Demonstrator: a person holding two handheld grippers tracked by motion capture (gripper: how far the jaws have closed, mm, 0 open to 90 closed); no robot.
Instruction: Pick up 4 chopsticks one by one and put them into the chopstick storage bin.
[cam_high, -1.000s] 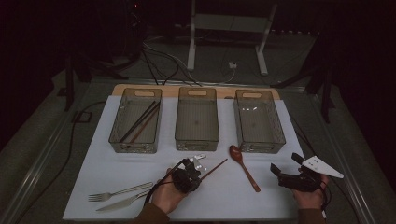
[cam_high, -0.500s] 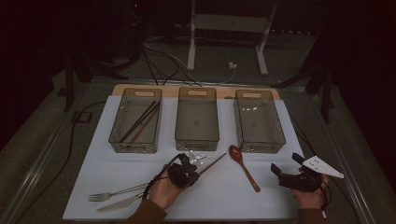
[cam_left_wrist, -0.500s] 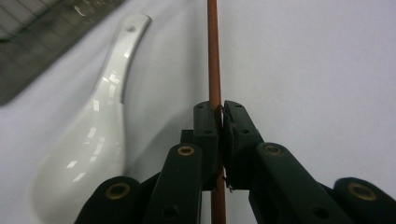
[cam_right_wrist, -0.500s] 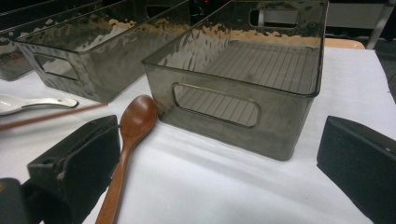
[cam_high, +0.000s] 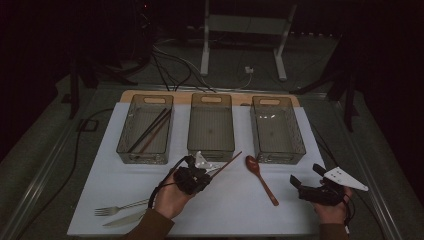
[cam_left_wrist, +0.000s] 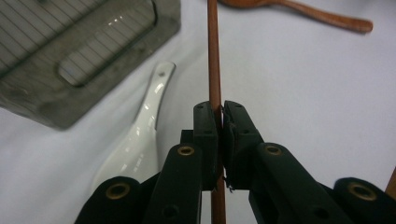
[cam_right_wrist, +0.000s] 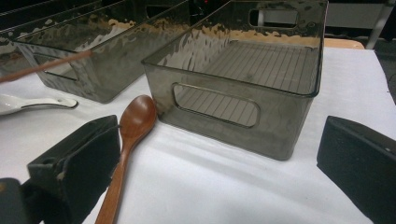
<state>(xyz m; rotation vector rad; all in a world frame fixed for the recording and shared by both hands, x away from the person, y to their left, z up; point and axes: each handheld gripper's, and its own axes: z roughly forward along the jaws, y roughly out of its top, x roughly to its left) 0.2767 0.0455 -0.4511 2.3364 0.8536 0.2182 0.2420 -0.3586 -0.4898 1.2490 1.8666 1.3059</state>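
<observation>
While clamped, left gripper holds chopstick.

Three smoky transparent plastic bins in a row: left, middle, right. Two spoons, one brown wooden and one white ceramic; one silver metal fork; one silver metal knife. Three thin chopsticks: one reddish-brown wooden stick outside the bins, plus one dark and one reddish in the left bin.
</observation>
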